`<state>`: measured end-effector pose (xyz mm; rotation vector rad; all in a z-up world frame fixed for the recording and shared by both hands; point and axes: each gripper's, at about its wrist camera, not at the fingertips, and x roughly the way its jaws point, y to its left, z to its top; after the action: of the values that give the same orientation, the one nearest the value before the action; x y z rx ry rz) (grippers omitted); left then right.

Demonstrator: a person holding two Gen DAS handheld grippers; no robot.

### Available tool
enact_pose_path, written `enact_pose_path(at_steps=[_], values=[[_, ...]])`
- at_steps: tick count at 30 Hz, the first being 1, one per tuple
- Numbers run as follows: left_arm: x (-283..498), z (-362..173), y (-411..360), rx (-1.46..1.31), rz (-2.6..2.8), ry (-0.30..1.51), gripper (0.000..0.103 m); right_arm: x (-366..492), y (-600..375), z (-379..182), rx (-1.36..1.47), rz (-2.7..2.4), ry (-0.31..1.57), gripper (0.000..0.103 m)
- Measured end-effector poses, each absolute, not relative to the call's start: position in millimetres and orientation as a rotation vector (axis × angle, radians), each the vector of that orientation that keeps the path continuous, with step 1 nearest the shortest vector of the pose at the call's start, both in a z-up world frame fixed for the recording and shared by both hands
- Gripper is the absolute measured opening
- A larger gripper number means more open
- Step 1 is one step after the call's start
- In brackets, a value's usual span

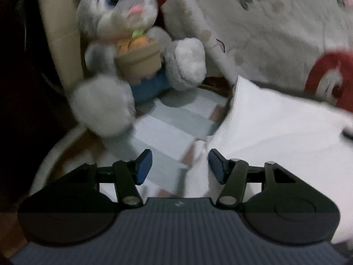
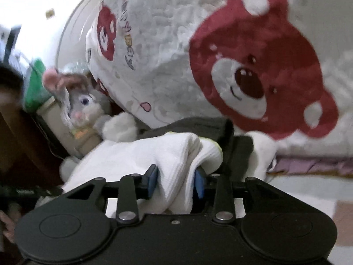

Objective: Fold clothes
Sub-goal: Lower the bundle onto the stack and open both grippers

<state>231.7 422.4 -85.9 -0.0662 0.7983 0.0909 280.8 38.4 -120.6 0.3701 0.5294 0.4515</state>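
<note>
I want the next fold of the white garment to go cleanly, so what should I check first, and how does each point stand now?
1. Right gripper has the white waffle-knit garment between its blue pads: ok.
2. Left gripper has cloth: not ok, open, the garment's edge beside one pad only.
3. Grey plush rabbit off the garment: cannot tell, close by.
4. Bare striped bedsheet to lay on: ok, a patch shows.
5. Dark folded cloth behind the garment separate from it: cannot tell.
</note>
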Motion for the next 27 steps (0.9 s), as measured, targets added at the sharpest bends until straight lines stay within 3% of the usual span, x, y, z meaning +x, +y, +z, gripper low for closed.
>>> enact_pose_path(at_steps=[2, 5, 8, 12, 16, 18, 21, 23, 25, 27], values=[[232, -77, 415, -0.029, 0.095, 0.798, 0.037, 281, 41, -114, 0.306, 0.448, 0.509, 0.039], [229, -63, 403, 0.025, 0.095, 0.78, 0.037, 290, 27, -109, 0.246, 0.424, 0.506, 0.037], [218, -47, 381, 0.099, 0.068, 0.7, 0.037, 286, -7, -100, 0.375, 0.248, 0.457, 0.039], [210, -41, 357, -0.019, -0.125, 0.677, 0.04, 269, -42, -97, 0.689, 0.43, 0.426, 0.039], [198, -63, 337, -0.296, -0.271, 0.785, 0.04, 236, -46, -110, 0.966, 0.647, 0.485, 0.039], [184, -76, 327, -0.41, -0.313, 0.824, 0.041, 213, -38, -114, 0.911, 0.691, 0.507, 0.039], [169, -83, 300, -0.227, -0.299, 0.811, 0.041, 180, -26, -120, 0.824, 0.751, 0.54, 0.038], [169, -85, 301, -0.26, -0.275, 0.824, 0.041, 174, -12, -129, 0.708, 0.749, 0.566, 0.035], [172, -85, 303, -0.278, -0.255, 0.846, 0.041, 175, 2, -139, 0.652, 0.787, 0.611, 0.02], [174, -85, 302, -0.274, -0.234, 0.867, 0.041, 173, 13, -145, 0.612, 0.817, 0.631, 0.018]])
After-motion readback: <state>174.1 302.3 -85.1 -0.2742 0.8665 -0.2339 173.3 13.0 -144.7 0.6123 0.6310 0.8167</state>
